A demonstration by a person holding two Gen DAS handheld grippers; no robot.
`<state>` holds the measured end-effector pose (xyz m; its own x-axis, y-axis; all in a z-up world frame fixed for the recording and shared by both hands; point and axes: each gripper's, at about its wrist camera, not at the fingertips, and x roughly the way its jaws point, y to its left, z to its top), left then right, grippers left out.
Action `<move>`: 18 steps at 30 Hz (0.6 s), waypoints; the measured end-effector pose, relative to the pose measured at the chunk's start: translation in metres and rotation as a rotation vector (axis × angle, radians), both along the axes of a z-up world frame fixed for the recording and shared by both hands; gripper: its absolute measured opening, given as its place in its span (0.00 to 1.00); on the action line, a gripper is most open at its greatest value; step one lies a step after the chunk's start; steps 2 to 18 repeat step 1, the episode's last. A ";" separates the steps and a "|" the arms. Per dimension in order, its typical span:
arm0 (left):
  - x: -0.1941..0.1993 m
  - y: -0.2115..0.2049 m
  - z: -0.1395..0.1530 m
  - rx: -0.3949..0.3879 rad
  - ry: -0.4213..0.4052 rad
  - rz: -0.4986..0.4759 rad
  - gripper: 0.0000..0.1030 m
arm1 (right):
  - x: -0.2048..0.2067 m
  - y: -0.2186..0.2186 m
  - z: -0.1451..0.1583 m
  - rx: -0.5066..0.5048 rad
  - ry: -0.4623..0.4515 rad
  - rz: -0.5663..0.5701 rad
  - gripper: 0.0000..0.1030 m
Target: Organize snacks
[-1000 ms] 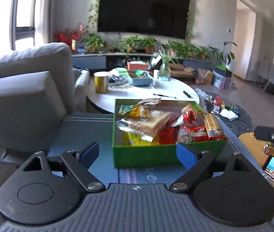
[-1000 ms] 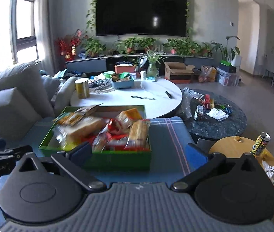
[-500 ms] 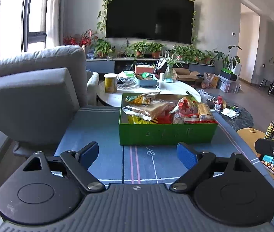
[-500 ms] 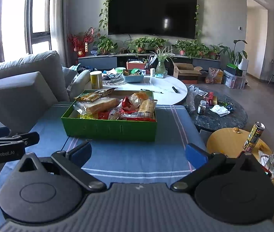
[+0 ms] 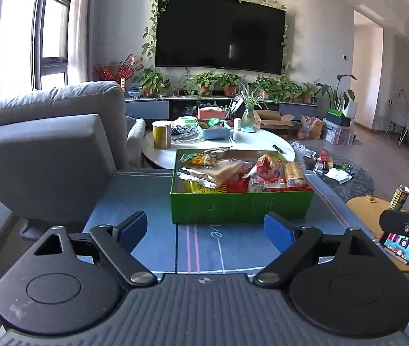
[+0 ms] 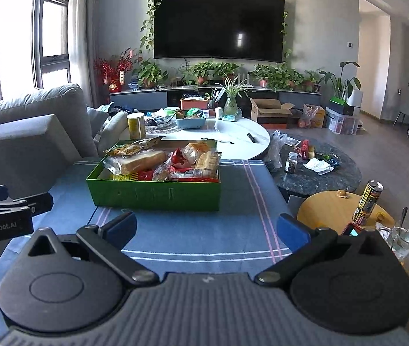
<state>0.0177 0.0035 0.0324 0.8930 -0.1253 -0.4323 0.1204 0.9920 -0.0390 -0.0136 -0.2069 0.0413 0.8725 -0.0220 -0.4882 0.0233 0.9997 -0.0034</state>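
A green box [image 5: 242,206] [image 6: 155,194] heaped with snack packets [image 5: 242,173] [image 6: 164,163] stands on a blue striped cloth [image 5: 152,201] [image 6: 233,201]. A bread pack, red bags and biscuit packs lie piled inside. My left gripper [image 5: 205,227] hangs open in front of the box, a little short of its near wall, nothing between its blue pads. My right gripper [image 6: 207,226] is open too, empty, nearer me than the box and slightly right of it. Each gripper's side shows at the edge of the other's view.
A grey sofa [image 5: 45,144] flanks the cloth on the left. Behind the box a white round table [image 6: 233,141] carries a yellow tin [image 6: 136,125] and a blue basket. A dark round table [image 6: 319,173] and a wooden stool [image 6: 334,207] with a can [image 6: 367,201] stand right.
Both grippers have drawn back from the green box, which now looks smaller and farther off. More blue cloth shows in front of it. Both jaws stayed wide.
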 end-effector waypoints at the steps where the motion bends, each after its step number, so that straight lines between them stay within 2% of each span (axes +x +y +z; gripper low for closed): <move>1: 0.000 0.000 0.000 0.004 -0.002 0.003 0.84 | 0.000 -0.001 0.000 -0.002 0.000 -0.003 1.00; 18: 0.000 0.000 0.000 0.004 -0.002 0.003 0.84 | 0.000 -0.001 0.000 -0.002 0.000 -0.003 1.00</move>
